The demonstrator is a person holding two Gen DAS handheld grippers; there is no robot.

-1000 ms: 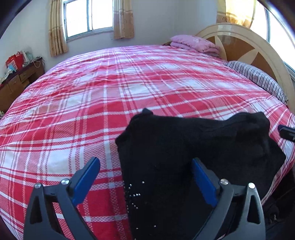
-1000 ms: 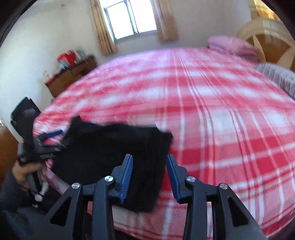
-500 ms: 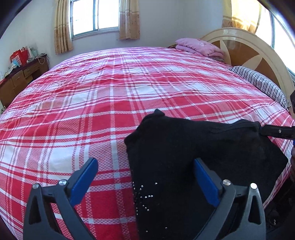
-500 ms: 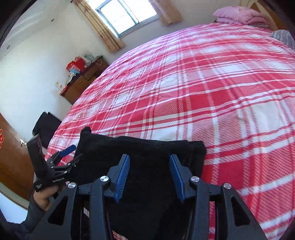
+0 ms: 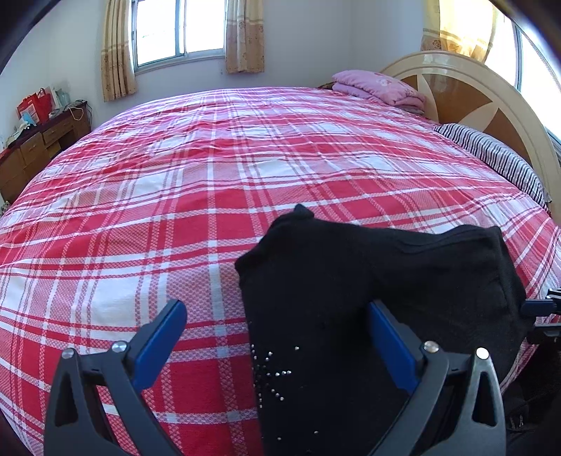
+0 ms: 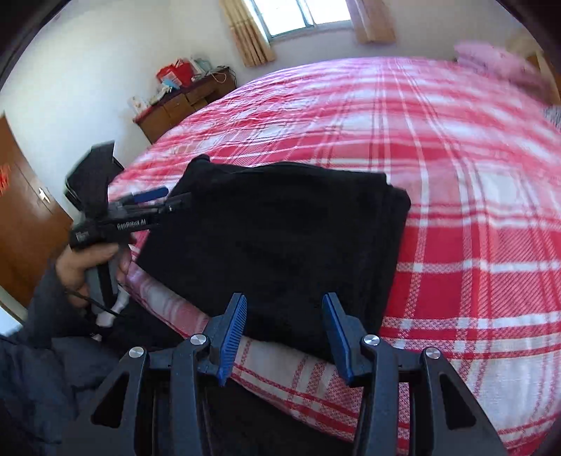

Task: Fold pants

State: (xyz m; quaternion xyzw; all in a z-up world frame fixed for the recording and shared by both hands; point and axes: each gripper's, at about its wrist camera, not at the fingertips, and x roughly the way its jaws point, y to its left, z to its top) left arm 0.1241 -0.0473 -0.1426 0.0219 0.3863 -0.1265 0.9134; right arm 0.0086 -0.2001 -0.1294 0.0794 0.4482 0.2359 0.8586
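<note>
The black pants (image 5: 368,280) lie folded into a compact, nearly rectangular packet at the near edge of the bed (image 5: 210,175), on a red and white plaid cover. In the right wrist view the same pants (image 6: 273,245) reach to the edge of the mattress, and one corner hangs a little over it. Small shiny studs (image 5: 273,371) show on the fabric close to the left camera.

The left gripper (image 5: 277,340) has its jaws wide open. One blue finger stands over the plaid cover, the other over the black fabric, and neither pinches the cloth. In the right wrist view the left gripper (image 6: 154,200) is at the left side of the pants, its tips at the edge of the fabric, held by the person's left hand (image 6: 91,263).

The right gripper (image 6: 284,329) is also open, with a smaller gap between its blue fingers. It hovers above the near edge of the packet and grips nothing. In the left wrist view only its tip (image 5: 540,308) shows, at the right edge beside the pants.

Farther away, a pink folded blanket (image 5: 378,87) rests at the head of the bed near the curved headboard (image 5: 473,80), with a striped pillow (image 5: 491,158) just beside it. A wooden desk (image 5: 38,140) stands against the wall under the window (image 5: 178,31)
</note>
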